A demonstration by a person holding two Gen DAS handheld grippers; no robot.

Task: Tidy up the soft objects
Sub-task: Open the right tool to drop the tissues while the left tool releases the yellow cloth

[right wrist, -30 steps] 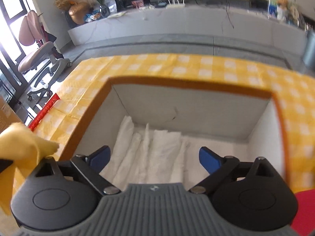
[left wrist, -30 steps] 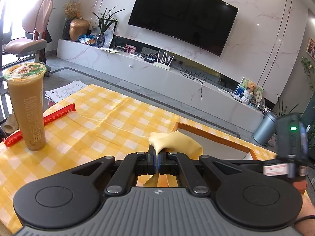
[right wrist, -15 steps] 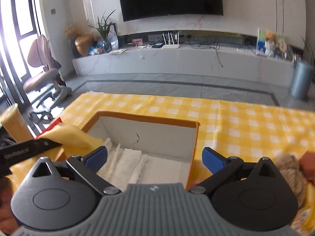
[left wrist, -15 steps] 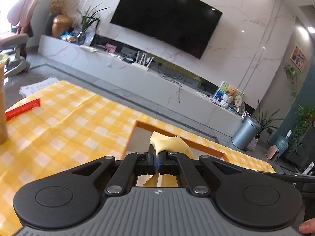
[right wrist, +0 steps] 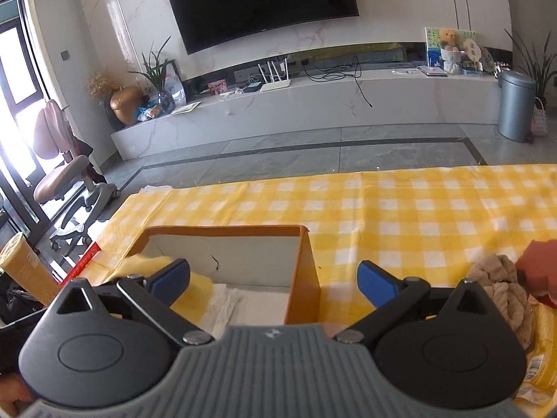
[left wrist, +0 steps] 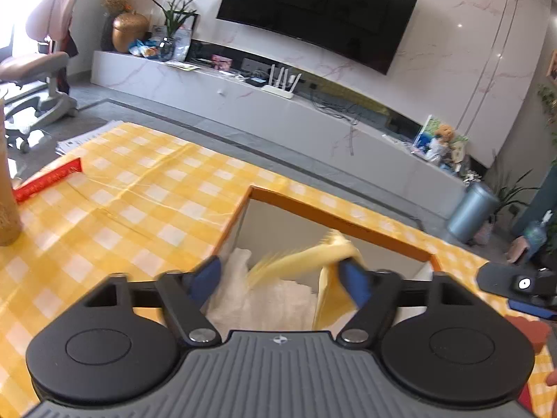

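My left gripper [left wrist: 283, 277] is open over the orange-rimmed box [left wrist: 334, 217]. A yellow cloth [left wrist: 306, 256], blurred, drapes off the right finger and falls into the box onto a white cloth [left wrist: 264, 303]. In the right wrist view the box [right wrist: 303, 271] sits at lower left with the yellow cloth [right wrist: 195, 284] and white cloth [right wrist: 226, 308] inside. My right gripper [right wrist: 273, 278] is open and empty above the box's right wall. A beige knitted item [right wrist: 501, 289] and a red soft item [right wrist: 539, 264] lie at the right.
A tall drink cup [left wrist: 7, 191] and a red strip [left wrist: 47, 179] stand on the yellow checked tablecloth [left wrist: 139, 188] at the left. A yellow packet [right wrist: 543, 358] lies at the right edge. Beyond the table are a TV cabinet and an office chair.
My left gripper has opened and let go of the yellow cloth, which drops into the box. My right gripper has pulled back and to the right, staying open.
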